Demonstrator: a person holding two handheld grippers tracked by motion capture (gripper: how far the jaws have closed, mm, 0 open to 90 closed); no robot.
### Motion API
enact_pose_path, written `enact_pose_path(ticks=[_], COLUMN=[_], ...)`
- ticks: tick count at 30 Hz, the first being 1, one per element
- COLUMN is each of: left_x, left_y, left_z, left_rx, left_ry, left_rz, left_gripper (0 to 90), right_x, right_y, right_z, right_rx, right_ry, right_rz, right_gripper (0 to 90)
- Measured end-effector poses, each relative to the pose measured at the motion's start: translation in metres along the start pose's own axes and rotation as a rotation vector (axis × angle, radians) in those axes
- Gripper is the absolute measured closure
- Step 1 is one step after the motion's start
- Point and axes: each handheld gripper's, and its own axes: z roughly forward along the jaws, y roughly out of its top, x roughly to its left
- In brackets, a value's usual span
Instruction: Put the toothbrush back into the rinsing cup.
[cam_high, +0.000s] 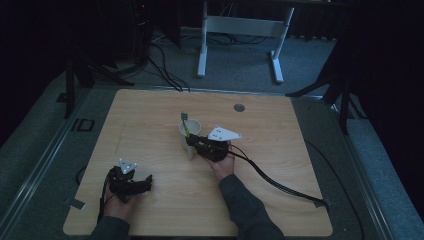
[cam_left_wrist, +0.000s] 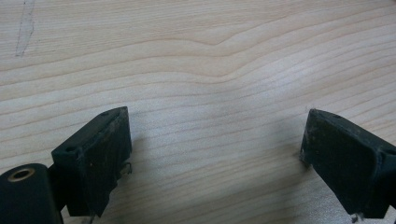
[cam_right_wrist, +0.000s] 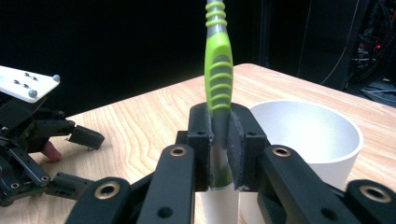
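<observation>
Right tool (cam_right_wrist: 219, 154) clamped on upright green-grey toothbrush (cam_right_wrist: 218, 60), just beside white cup (cam_high: 190, 131) at mid-surface (cam_high: 150, 115). Left tool (cam_left_wrist: 215, 158) resting spread and empty near front-left corner. Likely step: placing toothbrush in cup; next needs alignment over rim, then release.

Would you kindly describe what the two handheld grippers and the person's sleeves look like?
Both grippers are black, built from linked bars with brass-coloured pivot pins. The left gripper has blocky, scuffed black jaws and a small grey three-cornered plate on top. The right gripper carries a larger pale plate and trails a thick black cable across the table. The person wears dark grey long sleeves.
</observation>
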Motion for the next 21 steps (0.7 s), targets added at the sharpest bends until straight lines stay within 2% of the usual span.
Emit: enact_pose_path(ticks=[5, 6, 7, 8, 9, 12, 15, 21], left_x=[0.0, -0.0001, -0.0001, 0.0, 0.0, 0.0, -0.0001, 0.0], left_y=[0.0, 0.0, 0.0, 0.0, 0.0, 0.0, 0.0, 0.0], left_z=[0.0, 0.0, 0.0, 0.0, 0.0, 0.0, 0.0, 0.0], left_rx=[0.0, 0.0, -0.001, 0.0, -0.001, 0.0, -0.001, -0.001], left_ry=[0.0, 0.0, 0.0, 0.0, 0.0, 0.001, 0.001, 0.001], left_rz=[0.0, -0.001, -0.001, 0.0, 0.0, 0.0, -0.001, 0.0], left_gripper=[9.4, 9.4, 9.4, 9.4, 9.4, 9.4, 9.4, 9.4], right_x=[0.0008, 0.0026, 0.0026, 0.0031, 0.0046, 0.0056, 0.0071, 0.0092], right_y=[-0.0026, -0.0029, -0.0029, -0.0026, -0.0015, -0.0009, -0.0013, -0.0011], right_z=[0.0004, -0.0003, -0.0003, -0.0007, -0.0021, -0.0038, -0.0053, -0.0074], right_rx=[0.014, 0.014, 0.014, 0.011, 0.006, 0.017, 0.02, 0.013], right_ry=[0.007, -0.003, -0.003, -0.007, -0.015, -0.029, -0.047, -0.062], right_rz=[0.003, 0.005, 0.005, 0.002, 0.003, 0.0, -0.007, -0.012], right_gripper=[74.8, 65.2, 65.2, 61.5, 52.5, 45.8, 41.0, 38.7])
